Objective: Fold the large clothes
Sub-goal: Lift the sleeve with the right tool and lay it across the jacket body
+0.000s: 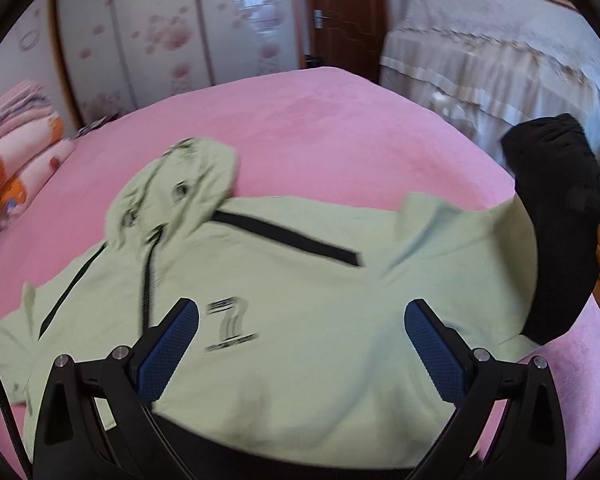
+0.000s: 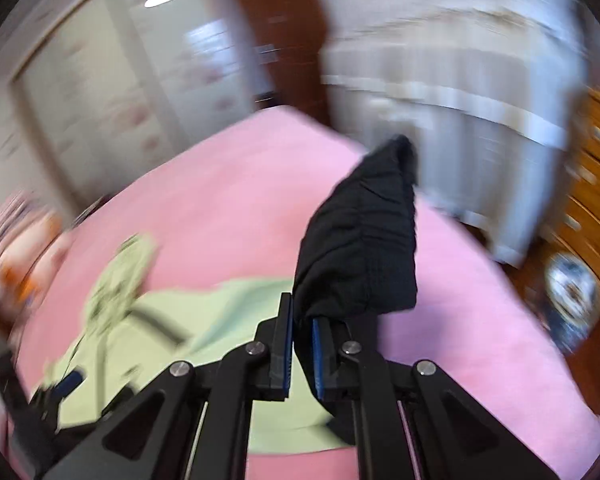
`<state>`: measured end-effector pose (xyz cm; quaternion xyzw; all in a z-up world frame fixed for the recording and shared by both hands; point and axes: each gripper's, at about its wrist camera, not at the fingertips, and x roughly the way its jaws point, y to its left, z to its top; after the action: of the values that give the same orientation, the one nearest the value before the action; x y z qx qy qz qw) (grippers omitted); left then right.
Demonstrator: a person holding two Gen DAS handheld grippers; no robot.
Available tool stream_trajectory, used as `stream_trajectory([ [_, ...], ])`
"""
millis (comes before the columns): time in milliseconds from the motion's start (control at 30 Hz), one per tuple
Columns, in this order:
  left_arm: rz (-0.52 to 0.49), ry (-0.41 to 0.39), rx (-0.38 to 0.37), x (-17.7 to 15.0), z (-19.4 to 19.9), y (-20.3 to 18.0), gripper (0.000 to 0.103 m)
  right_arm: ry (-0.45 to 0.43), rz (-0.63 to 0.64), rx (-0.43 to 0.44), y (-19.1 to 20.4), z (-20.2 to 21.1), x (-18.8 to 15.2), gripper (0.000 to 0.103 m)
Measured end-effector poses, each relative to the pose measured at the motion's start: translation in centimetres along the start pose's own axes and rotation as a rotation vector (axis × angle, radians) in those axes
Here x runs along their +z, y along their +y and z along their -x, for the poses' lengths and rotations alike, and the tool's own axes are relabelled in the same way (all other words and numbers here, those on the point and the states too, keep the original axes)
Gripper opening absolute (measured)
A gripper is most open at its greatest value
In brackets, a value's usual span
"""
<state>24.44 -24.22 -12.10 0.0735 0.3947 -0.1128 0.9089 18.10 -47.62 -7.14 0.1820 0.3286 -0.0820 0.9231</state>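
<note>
A light green hoodie [image 1: 284, 280] with black stripes and a printed 7 lies spread on the pink bed [image 1: 320, 120], hood toward the far left. My left gripper [image 1: 302, 344] is open and empty, hovering over the hoodie's chest. My right gripper [image 2: 302, 332] is shut on the hoodie's black ribbed cuff [image 2: 360, 240], holding the sleeve lifted above the bed. That raised black cuff [image 1: 556, 224] shows at the right in the left wrist view. The hoodie body [image 2: 228, 320] shows blurred below left in the right wrist view.
Folded patterned blankets [image 1: 16, 148] are stacked at the bed's left edge. A second bed with a pale frilled cover [image 1: 500, 48] stands to the right. Floral wardrobe doors [image 1: 148, 36] and a brown door [image 1: 340, 12] are behind. A wooden dresser [image 2: 592, 200] stands far right.
</note>
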Motion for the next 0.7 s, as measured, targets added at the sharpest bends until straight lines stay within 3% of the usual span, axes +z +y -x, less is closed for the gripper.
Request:
stream_trajectory([
  [100,0.087,0.020,0.030,-1.8,0.5,4.7,0.102,0.057,0.131,0.074,6.5,-2.0,-2.8,0.009],
  [233,0.150,0.101,0.026,-4.3,-0.4,8.9,0.102,0.194,0.237,0.076,11.8,-6.4,-8.2,0.013],
  [267,0.162,0.122,0.013,-4.8,-0.7,9.5,0.102,0.240,0.264,0.067,12.8,-7.6,-9.9,0.020],
  [300,0.172,0.137,-0.011,-5.2,-0.8,9.9,0.102,0.267,0.281,0.053,13.4,-8.2,-11.2,0.033],
  [400,0.192,0.153,-0.097,-5.6,-1.1,9.9,0.102,0.292,0.328,0.023,14.0,-8.6,-13.9,0.052],
  [567,0.245,0.192,-0.325,-5.5,-2.5,9.1,0.102,0.245,0.335,0.062,14.2,-5.0,-14.7,0.054],
  [700,0.302,0.237,-0.468,-5.4,-4.6,8.0,0.094,0.219,0.277,0.066,12.5,-2.8,-14.5,0.054],
])
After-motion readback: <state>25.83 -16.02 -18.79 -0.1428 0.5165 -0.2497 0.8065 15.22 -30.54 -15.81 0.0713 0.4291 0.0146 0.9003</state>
